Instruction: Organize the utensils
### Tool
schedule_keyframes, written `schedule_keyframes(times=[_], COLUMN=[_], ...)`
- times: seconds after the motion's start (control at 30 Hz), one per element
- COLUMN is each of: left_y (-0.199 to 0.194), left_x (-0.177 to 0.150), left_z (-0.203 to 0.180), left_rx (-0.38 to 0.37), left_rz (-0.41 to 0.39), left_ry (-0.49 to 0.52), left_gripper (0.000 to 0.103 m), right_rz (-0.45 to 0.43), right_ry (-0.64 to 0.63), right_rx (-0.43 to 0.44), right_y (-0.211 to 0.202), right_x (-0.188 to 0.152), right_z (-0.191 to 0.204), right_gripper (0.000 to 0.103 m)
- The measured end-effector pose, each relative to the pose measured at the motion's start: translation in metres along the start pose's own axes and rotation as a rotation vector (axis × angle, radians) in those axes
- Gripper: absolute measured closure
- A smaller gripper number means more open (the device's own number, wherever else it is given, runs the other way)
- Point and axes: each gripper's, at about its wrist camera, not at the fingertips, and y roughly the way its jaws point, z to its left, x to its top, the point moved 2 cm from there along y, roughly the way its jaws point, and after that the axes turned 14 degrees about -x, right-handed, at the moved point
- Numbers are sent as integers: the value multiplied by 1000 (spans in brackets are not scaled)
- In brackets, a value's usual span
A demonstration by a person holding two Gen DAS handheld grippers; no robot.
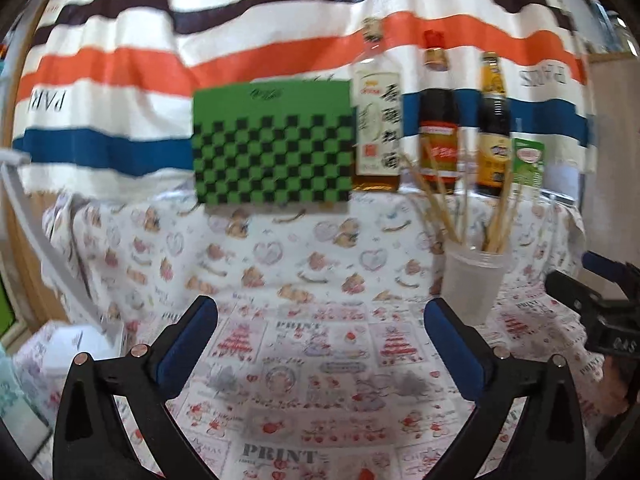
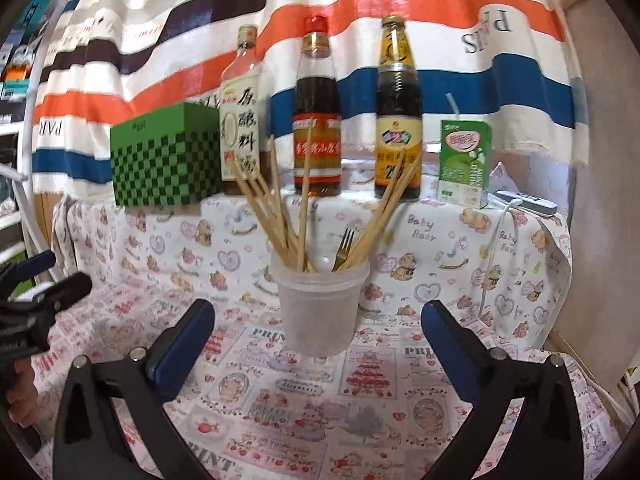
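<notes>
several chopsticks (image 2: 276, 204) and a fork (image 2: 344, 246) stood upright, fanned, in the plastic cup (image 2: 320, 308) on the tablecloth (image 2: 304, 392), dead ahead of the right gripper (image 2: 318, 334), the nearer one; both it and the left gripper (image 1: 320, 330) gaped wide, empty.

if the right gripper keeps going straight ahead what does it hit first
Most likely the plastic cup holding the chopsticks and a fork; it stands centred ahead of the open right gripper, though depth is unclear.
</notes>
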Motion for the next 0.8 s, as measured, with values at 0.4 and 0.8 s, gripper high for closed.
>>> schedule_keyframes(times=[0.4,0.8], left_y=[-2,-1], left_x=[-2,-2], left_z=[1,0], left_rx=[40,50], left_rz=[-4,1], left_ry=[1,2], left_gripper=[1,1], right_rz=[13,16], right_ry=[11,17], right_rx=[-22,-27], right_y=[2,2], right_x=[-1,-1], right_z=[-1,-2], right_gripper=[0,0])
